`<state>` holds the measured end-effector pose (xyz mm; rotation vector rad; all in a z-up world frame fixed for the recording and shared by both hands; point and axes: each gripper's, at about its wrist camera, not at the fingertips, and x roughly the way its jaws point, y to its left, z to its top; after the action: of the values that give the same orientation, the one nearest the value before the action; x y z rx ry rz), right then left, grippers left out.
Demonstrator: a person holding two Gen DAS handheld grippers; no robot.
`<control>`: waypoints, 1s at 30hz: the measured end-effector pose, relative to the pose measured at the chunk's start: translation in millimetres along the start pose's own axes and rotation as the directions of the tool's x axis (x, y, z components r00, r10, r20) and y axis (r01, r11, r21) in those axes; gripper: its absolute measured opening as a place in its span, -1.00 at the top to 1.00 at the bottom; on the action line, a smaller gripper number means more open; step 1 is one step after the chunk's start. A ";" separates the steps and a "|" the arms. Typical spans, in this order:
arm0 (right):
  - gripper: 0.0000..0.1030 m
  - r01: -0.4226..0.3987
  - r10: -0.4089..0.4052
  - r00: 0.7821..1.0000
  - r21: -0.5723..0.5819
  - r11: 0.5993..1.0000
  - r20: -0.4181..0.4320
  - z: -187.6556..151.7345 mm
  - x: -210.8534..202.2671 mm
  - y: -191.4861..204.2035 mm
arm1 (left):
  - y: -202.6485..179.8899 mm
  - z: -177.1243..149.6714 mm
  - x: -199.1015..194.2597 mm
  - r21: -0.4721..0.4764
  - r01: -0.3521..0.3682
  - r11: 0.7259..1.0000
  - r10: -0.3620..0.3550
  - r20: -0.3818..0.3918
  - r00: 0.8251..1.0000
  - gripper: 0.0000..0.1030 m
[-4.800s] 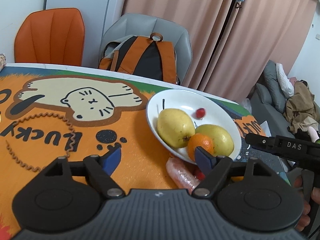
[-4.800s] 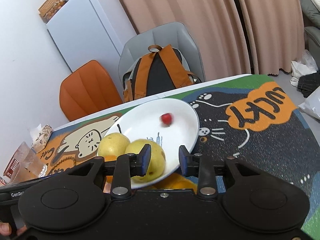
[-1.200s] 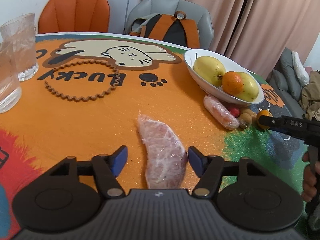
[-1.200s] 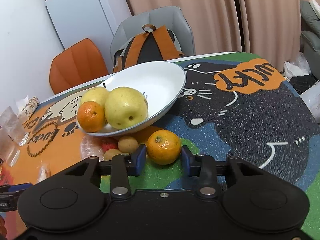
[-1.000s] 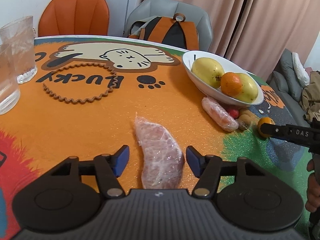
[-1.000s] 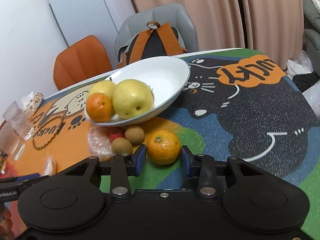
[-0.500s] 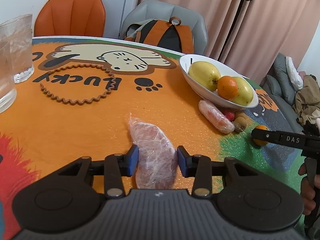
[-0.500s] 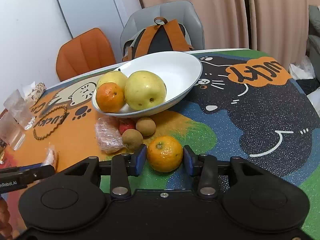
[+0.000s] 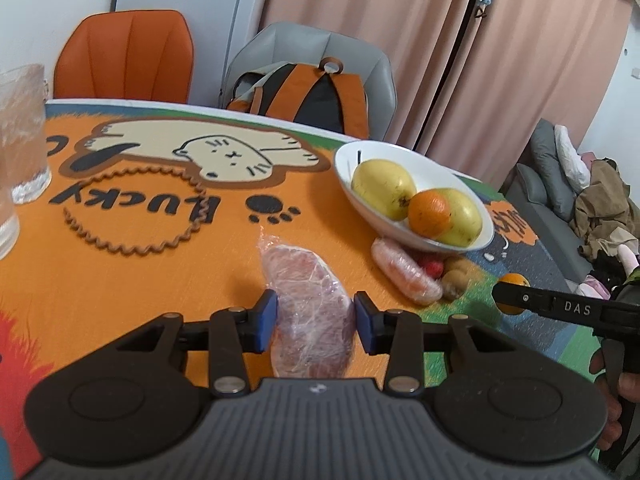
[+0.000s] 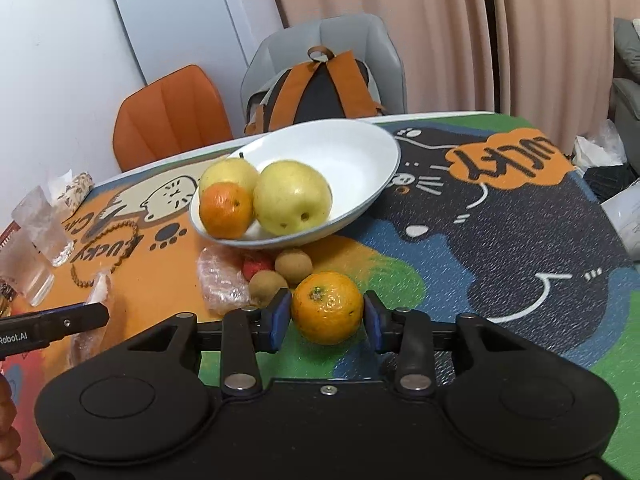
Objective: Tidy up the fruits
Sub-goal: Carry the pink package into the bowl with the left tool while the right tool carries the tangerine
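Left claw: your left gripper (image 9: 315, 322) pointed down at a slant over the orange part of the printed table mat (image 9: 120, 280); its blue pads were narrowed onto the plastic-wrapped pinkish slab of meat (image 9: 310, 312), which lay on the mat between them.

Right claw: your right gripper (image 10: 325, 320) tilted down the same way over the green patch of the mat, with the loose round orange tangerine (image 10: 327, 307) between its blue pads; the jaws were closing, and both pads looked to be against the fruit.

Bowl: the white oval ceramic bowl (image 10: 360, 168) sat beyond both claws, nearer your right one, with fruit piled at its near end.

Left view only: it showed your right gripper's black finger in front of the tangerine, a little of the hand behind it, and a sofa heaped with clothes.

Right view only: it showed the bowl's bare far half, the black cat print with the orange "LUCKY" bubble, and your left gripper's finger tip.

Counts: two yellow pears (image 10: 294, 196), one tangerine in the bowl (image 10: 226, 210) and one in the claw; two brown kiwis (image 10: 294, 266), one small red fruit (image 10: 256, 267), one wrapped orange sausage-shaped item (image 9: 404, 272) beside the bowl; two clear glasses (image 10: 42, 226); two chairs, one carrying an orange-and-black backpack (image 10: 320, 88).
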<state>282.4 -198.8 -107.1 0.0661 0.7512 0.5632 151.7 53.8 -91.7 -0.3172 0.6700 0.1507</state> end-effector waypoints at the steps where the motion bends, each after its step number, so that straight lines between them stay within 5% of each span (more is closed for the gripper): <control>1: 0.29 0.002 -0.002 1.000 -0.001 1.000 0.005 1.9 -1.3 -0.4 | -0.9 2.7 0.9 0.001 0.002 1.000 -0.002 0.003 1.000 0.22; 30: 0.29 -0.013 0.011 0.995 0.027 1.000 0.097 73.2 18.4 -13.2 | -49.2 98.5 45.7 0.094 0.072 0.993 -0.079 0.074 0.994 0.23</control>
<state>347.8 -190.5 -68.1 0.1229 0.6648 0.5572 256.5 42.2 -36.0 -0.2474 0.5850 0.0591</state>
